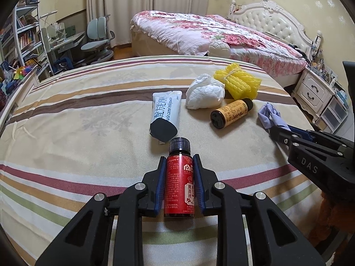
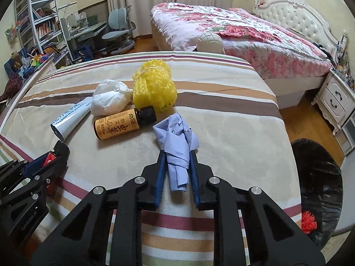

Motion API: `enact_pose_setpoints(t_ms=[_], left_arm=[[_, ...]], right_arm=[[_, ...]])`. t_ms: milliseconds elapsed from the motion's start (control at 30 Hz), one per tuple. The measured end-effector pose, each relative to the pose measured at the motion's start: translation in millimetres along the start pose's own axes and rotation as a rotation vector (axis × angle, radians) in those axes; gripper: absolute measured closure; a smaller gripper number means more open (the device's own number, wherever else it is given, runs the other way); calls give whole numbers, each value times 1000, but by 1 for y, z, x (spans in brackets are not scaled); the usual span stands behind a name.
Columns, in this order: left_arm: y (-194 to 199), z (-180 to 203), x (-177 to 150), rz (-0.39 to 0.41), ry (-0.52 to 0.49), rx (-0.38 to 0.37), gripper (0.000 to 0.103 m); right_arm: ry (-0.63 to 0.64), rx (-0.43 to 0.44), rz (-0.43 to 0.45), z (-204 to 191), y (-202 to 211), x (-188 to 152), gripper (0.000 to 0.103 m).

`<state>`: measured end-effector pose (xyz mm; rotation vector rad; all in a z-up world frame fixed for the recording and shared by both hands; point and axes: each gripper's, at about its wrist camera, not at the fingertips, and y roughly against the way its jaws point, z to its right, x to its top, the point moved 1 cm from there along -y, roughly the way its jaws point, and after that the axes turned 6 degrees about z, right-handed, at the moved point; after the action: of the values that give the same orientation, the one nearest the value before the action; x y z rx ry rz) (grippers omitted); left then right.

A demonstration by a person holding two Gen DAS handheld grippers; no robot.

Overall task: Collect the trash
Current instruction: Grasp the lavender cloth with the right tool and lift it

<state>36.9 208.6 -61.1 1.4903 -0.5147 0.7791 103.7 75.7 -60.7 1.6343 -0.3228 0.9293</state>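
My left gripper (image 1: 179, 157) is shut on a red bottle (image 1: 179, 184) with a black cap, just above the striped tabletop. My right gripper (image 2: 177, 153) is shut on a crumpled blue paper (image 2: 177, 137); it also shows in the left wrist view (image 1: 271, 114). On the table lie an orange bottle (image 2: 121, 123), a white tube (image 2: 68, 117), a white wad of tissue (image 2: 109, 99) and a yellow foam net (image 2: 154, 87). A bin with a black liner (image 2: 319, 184) stands at the table's right side.
The striped tablecloth (image 2: 233, 133) covers a table that ends at the right beside the bin. A white turtle-shaped object (image 2: 209, 42) sits at the far edge. A bed (image 2: 244, 33), a nightstand (image 2: 337, 97) and a desk with a chair (image 2: 117, 31) lie beyond.
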Motion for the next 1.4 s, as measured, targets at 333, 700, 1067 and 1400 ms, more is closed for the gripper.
enact_pose_setpoints(t_ms=[333, 700, 1067, 1400], left_arm=[[9, 9, -3, 23, -19, 10, 78], [21, 28, -6, 34, -18, -31, 78], [31, 72, 1, 67, -62, -91, 78], [34, 131, 10, 94, -145, -173, 78]], right_arm=[[-35, 3, 23, 13, 24, -15, 83], [-80, -5, 63, 35, 53, -24, 83], [-147, -62, 98, 76, 76, -36, 83], [-224, -151, 130, 128, 95, -46, 83]])
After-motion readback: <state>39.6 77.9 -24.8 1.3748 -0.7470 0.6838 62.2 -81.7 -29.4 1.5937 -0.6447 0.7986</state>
